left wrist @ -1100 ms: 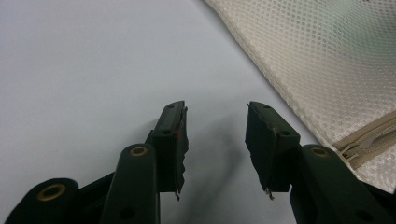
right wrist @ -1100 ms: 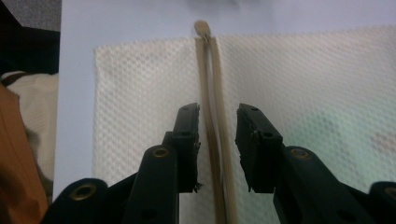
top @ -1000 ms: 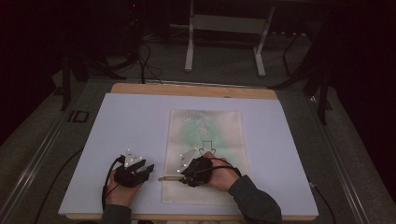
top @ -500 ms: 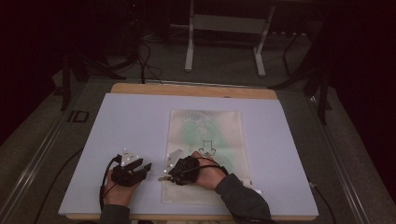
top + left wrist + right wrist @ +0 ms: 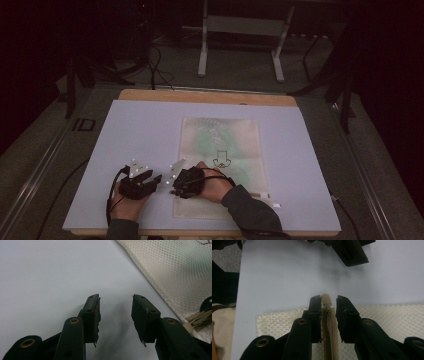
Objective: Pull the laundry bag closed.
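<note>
The mesh bag (image 5: 220, 150) lies flat at the centre of the worktop (image 5: 125, 130). The right gripper (image 5: 329, 302), just opening a little, straddles the zipper (image 5: 327, 322) at the bag's lower left edge, fingers (image 5: 315, 315) not visibly pressing. The left gripper (image 5: 115, 307) rests beside the bag, fingers apart, empty.

Right gripper (image 5: 329, 302) stands over the near edge of a white mesh zipper pouch (image 5: 392, 317) on the pale table surface (image 5: 287, 277), its two black jaws flanking the beige zipper end tab (image 5: 326, 301) — a narrow gap shows at the right jaw — with the left gripper (image 5: 349, 251) beyond.
</note>
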The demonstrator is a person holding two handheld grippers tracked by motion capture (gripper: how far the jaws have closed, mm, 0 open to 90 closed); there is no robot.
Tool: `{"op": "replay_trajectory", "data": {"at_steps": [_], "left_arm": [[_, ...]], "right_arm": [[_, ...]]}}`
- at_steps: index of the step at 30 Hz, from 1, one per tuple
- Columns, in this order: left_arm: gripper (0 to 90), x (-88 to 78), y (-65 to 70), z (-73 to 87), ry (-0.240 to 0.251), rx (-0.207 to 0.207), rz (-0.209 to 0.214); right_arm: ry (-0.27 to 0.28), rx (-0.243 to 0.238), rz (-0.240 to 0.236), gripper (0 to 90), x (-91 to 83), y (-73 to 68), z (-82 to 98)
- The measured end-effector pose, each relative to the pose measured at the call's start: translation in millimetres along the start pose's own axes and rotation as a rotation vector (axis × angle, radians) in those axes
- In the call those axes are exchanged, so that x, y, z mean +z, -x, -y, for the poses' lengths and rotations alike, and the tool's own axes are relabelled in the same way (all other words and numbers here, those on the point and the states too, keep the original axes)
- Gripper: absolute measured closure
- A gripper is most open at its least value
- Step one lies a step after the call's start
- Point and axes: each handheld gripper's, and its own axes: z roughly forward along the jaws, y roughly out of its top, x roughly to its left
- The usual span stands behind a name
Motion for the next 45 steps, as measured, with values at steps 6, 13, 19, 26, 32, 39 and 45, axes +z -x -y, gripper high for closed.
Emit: {"op": "replay_trajectory", "data": {"at_steps": [6, 13, 19, 26, 32, 39, 45], "left_arm": [[57.2, -0.3, -0.8, 0.0, 0.004, -0.005, 0.001], [57.2, -0.8, -1.7, 0.1, 0.007, -0.008, -0.002], [57.2, -0.9, -1.8, 0.0, 0.007, -0.006, -0.001], [57.2, -1.5, -2.3, 0.0, 0.010, -0.009, -0.002], [57.2, -1.5, -2.1, 0.1, 0.009, -0.009, -0.003], [57.2, -1.6, -2.1, 0.2, 0.010, -0.010, -0.004], [57.2, -1.3, -1.1, 0.0, 0.011, -0.006, -0.006]], "right_arm": [[-0.003, 0.013, -0.011, 73.7, 10.1, 1.4, -4.8], [-0.033, 0.035, -0.018, 73.1, 21.4, 2.2, -9.9], [-0.057, 0.040, -0.010, 80.6, 27.0, 2.7, -13.6], [-0.018, 0.034, 0.002, 80.8, 19.6, 2.2, -16.5], [0.008, 0.036, 0.009, 80.8, 14.1, 0.8, -14.1], [0.014, 0.027, 0.018, 80.8, 4.0, -1.6, -11.5], [0.010, 0.025, 0.016, 80.8, -4.8, -0.9, -2.7]]}}
